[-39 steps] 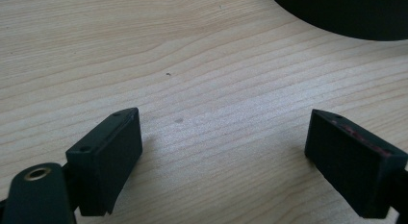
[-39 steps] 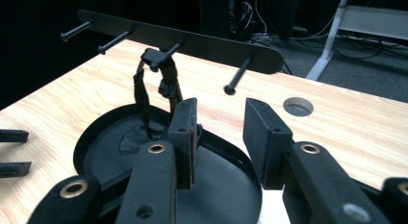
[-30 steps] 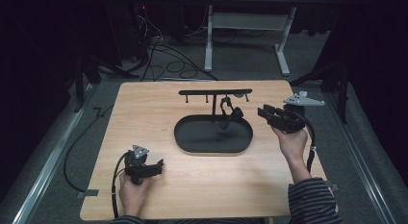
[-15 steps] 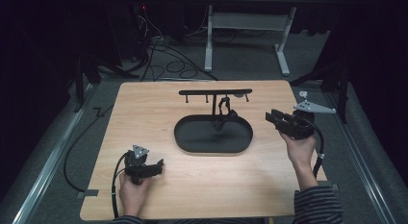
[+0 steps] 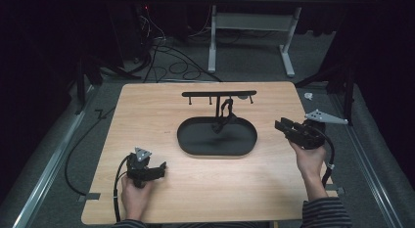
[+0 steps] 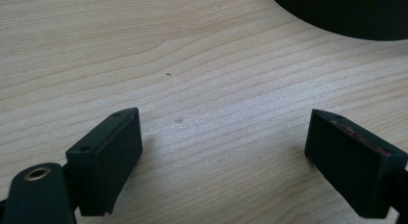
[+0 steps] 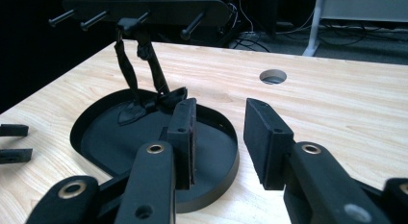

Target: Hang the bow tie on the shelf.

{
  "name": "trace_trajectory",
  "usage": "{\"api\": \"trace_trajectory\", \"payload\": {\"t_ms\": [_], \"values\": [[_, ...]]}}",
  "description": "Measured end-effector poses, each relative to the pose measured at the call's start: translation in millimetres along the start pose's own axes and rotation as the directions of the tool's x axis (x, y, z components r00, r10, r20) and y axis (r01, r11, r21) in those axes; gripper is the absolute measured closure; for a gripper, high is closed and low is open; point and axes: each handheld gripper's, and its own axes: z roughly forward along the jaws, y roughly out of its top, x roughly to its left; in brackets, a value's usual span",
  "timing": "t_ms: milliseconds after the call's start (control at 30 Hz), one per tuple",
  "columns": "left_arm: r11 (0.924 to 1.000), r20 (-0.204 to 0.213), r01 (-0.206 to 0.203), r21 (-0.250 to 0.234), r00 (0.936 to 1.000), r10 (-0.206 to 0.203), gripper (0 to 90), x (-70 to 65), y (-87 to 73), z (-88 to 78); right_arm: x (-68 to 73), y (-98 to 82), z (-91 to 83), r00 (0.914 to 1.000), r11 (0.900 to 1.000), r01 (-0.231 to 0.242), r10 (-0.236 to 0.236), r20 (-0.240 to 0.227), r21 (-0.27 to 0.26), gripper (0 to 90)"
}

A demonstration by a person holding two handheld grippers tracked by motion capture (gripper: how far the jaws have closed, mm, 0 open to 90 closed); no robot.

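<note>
A black oval tray (image 5: 188, 140) lies mid-table, with a black peg rack (image 5: 219, 94) standing at its far rim. From one peg a black strap (image 5: 225, 114) hangs down into the tray. My right gripper (image 5: 280, 125) is held over the table to the right of the tray, open and empty, pointing at it. In the right gripper view its jaws (image 7: 219, 132) frame the tray's near rim (image 7: 226, 161), with the strap (image 7: 144, 65) and rack (image 7: 144, 10) beyond. My left gripper (image 5: 161, 168) rests open at the front left; between its jaws (image 6: 223, 152) is bare wood.
The tray's edge (image 6: 346, 12) sits far ahead of the left jaws. A round hole (image 7: 273, 76) pierces the tabletop behind the tray. Cables and a metal frame (image 5: 213, 42) lie on the floor past the far edge. Dark floor surrounds the table.
My right gripper has drawn back from the strap and rack, to the right and toward the near edge. The left gripper has stayed still.
</note>
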Motion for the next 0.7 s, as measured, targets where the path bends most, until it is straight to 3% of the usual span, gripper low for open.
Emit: {"api": "trace_trajectory", "payload": {"t_ms": [700], "values": [[1.0000, 0.000, 0.000, 0.000, 1.0000, 0.000, 13.2, 0.0, 0.0, 0.0, 0.3, -22.8, -4.3, 0.9997, 0.999, -0.024, 0.024, -0.008, 0.022, 66.7]]}}
